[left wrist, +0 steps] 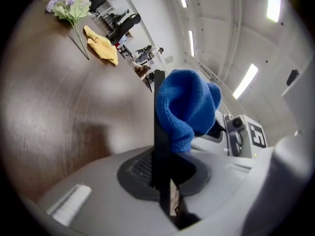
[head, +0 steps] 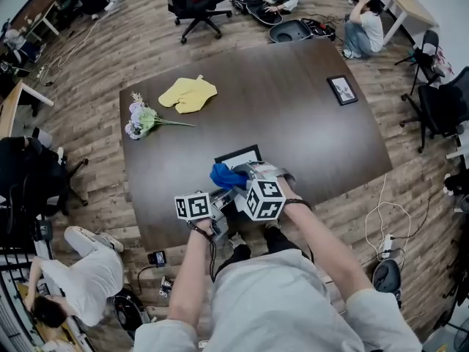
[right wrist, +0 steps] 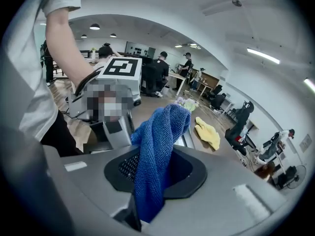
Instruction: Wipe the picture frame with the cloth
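Note:
The black picture frame [head: 239, 155] stands on edge near the table's front, its bottom corner hidden behind the grippers. In the left gripper view the picture frame [left wrist: 160, 132] shows edge-on, and my left gripper [left wrist: 163, 183] is shut on that thin black edge. The blue cloth [left wrist: 189, 107] lies bunched against the frame's right side. My right gripper [right wrist: 147, 181] is shut on the blue cloth [right wrist: 158, 146], which hangs out of its jaws. From the head view, the left gripper [head: 220, 195] and right gripper [head: 240, 182] sit close together at the blue cloth [head: 227, 174].
A yellow cloth [head: 189, 94] and a bunch of artificial flowers [head: 143, 119] lie at the far left of the dark table [head: 293, 130]. A second small frame [head: 342, 89] lies flat at the far right. Office chairs and people surround the table.

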The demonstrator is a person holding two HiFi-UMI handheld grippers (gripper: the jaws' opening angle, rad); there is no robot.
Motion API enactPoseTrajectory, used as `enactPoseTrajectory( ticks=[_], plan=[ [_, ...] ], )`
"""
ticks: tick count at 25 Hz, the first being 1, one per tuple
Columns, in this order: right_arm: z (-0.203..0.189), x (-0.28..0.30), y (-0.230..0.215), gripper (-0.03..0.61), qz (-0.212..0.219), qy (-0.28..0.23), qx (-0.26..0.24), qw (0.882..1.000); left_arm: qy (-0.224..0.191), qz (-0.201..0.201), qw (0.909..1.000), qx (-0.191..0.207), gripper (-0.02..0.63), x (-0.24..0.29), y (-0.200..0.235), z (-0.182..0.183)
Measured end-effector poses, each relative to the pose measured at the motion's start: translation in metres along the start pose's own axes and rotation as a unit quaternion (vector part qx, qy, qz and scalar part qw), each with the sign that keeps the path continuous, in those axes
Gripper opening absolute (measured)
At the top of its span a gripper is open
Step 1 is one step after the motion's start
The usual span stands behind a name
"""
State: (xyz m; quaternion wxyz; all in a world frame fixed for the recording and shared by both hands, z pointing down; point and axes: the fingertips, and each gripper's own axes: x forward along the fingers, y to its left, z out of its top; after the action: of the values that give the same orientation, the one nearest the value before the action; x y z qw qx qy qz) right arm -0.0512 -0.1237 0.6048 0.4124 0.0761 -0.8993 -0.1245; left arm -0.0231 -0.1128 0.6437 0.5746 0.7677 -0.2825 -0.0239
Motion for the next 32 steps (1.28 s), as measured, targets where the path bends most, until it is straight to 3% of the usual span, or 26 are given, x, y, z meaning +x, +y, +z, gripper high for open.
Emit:
enactPoseTrajectory(
  ticks=[3,11,19,22,26,32],
  plan=[
    [-0.008,-0.002,-0.004,0.083,-0.004,0.013,-0.007,1.0,-0.012,-0.015,0.9997,-0.014,0.075,-0.001,-0.003,0.001],
    [-0.032,-0.007,-0.034,0.084,-0.083,0.038,0.015,0.996,-0.032,-0.026,0.9991,-0.013,0.075,-0.004,-0.008,0.014],
    [-0.084,-0.029,-0.076,0.086,-0.135,0.09,0.061,0.985,-0.039,-0.035,0.9986,-0.007,0.075,-0.01,-0.015,0.021],
    [-0.098,-0.038,-0.088,0.086,-0.159,0.105,0.08,0.978,-0.065,-0.054,0.9961,-0.025,0.075,-0.016,-0.017,0.029],
    [-0.098,-0.038,-0.085,0.086,-0.164,0.104,0.084,0.977,-0.083,-0.069,0.9937,-0.03,0.075,-0.02,-0.018,0.037],
    [-0.075,-0.037,-0.08,0.086,-0.179,0.085,0.058,0.979,-0.072,-0.045,0.9961,-0.022,0.075,-0.017,-0.016,0.034]
  ],
)
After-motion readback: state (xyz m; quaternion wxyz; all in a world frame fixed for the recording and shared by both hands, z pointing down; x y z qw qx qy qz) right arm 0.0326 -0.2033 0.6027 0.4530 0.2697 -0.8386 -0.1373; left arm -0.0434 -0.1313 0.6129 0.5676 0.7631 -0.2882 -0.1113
